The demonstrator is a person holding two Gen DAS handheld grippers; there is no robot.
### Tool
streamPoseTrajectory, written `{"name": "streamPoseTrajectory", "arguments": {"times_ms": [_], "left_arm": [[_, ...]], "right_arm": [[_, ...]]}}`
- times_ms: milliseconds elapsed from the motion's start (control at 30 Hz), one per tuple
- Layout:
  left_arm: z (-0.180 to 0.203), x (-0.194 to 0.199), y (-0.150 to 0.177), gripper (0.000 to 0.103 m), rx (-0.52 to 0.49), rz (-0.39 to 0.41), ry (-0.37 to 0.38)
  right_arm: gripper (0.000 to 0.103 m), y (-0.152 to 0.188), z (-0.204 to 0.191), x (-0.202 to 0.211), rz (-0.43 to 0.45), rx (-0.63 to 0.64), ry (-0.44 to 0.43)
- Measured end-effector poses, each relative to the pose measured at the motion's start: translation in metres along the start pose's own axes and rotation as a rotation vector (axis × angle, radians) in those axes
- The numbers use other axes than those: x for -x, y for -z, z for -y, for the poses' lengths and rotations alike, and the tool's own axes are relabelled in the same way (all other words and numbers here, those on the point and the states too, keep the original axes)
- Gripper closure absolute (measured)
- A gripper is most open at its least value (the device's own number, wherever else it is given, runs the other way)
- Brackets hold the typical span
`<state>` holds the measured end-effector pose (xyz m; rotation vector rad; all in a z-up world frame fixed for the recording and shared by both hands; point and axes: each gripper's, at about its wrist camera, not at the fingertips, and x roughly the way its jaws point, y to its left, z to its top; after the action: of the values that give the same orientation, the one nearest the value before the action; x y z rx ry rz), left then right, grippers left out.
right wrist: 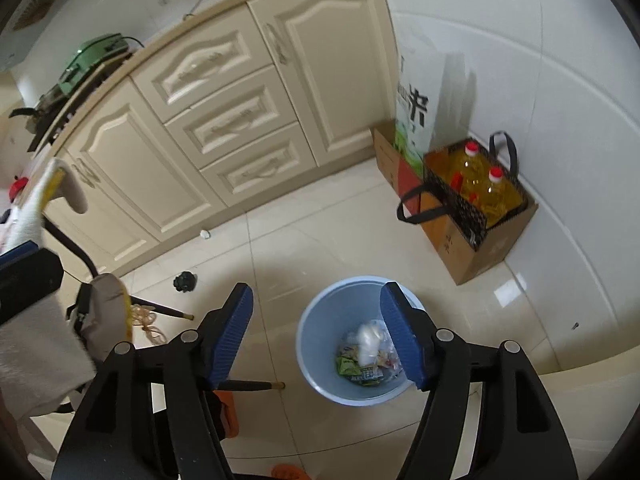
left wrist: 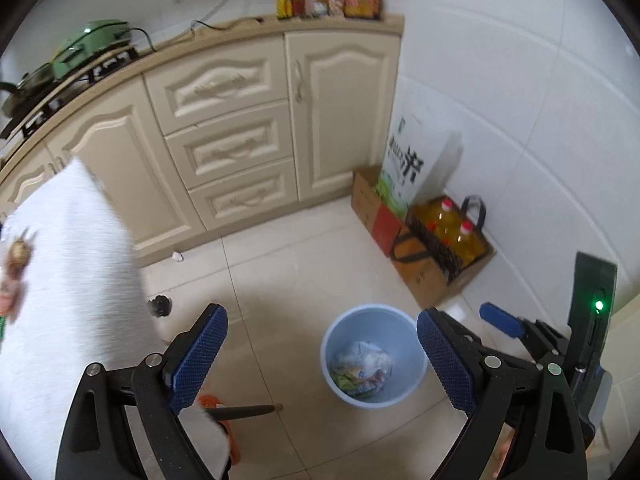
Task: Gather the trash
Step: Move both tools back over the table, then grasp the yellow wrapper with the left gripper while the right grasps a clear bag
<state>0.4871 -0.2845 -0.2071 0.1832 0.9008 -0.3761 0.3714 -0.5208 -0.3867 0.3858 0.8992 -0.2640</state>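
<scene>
A light blue trash bin (left wrist: 340, 328) stands on the tiled floor with crumpled wrappers and paper (left wrist: 362, 372) inside. It also shows in the right wrist view (right wrist: 320, 320), where a white wad (right wrist: 370, 342) lies on top of the trash in it. My left gripper (left wrist: 322, 360) is open and empty, held above the floor just left of the bin. My right gripper (right wrist: 318, 338) is open and empty over the bin's mouth. A small white scrap (left wrist: 177, 256) lies on the floor by the cabinet base, also in the right wrist view (right wrist: 205, 234).
Cream kitchen cabinets (left wrist: 240, 128) run along the back. A cardboard box with oil bottles in a bag (left wrist: 448, 240) and a rice sack (left wrist: 408, 164) stand at the right wall. A white-topped table (left wrist: 68, 280) with thin black legs (right wrist: 256, 386) is at left. A black floor drain (right wrist: 185, 281) sits nearby.
</scene>
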Motion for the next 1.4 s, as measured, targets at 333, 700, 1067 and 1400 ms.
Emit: {"name": "streamPoseTrajectory", "arguments": {"times_ms": [333, 700, 1067, 1400], "left_arm": [[-0.074, 0.163, 0.048, 0.004, 0.083, 0.238, 0.035], [-0.237, 0.255, 0.123, 0.001, 0.227, 0.359, -0.195], [-0.377, 0.195, 0.157, 0.001, 0.403, 0.135, -0.251], [-0.451, 0.127, 0.132, 0.003, 0.533, 0.008, -0.203]], "right_arm": [[0.016, -0.012, -0.107, 0.122, 0.193, 0.153, -0.071], [0.009, -0.007, -0.276, 0.157, 0.237, 0.403, -0.242], [0.009, 0.009, -0.387, 0.079, 0.098, 0.56, -0.28], [0.009, -0.001, -0.43, 0.012, 0.016, 0.596, -0.256]]}}
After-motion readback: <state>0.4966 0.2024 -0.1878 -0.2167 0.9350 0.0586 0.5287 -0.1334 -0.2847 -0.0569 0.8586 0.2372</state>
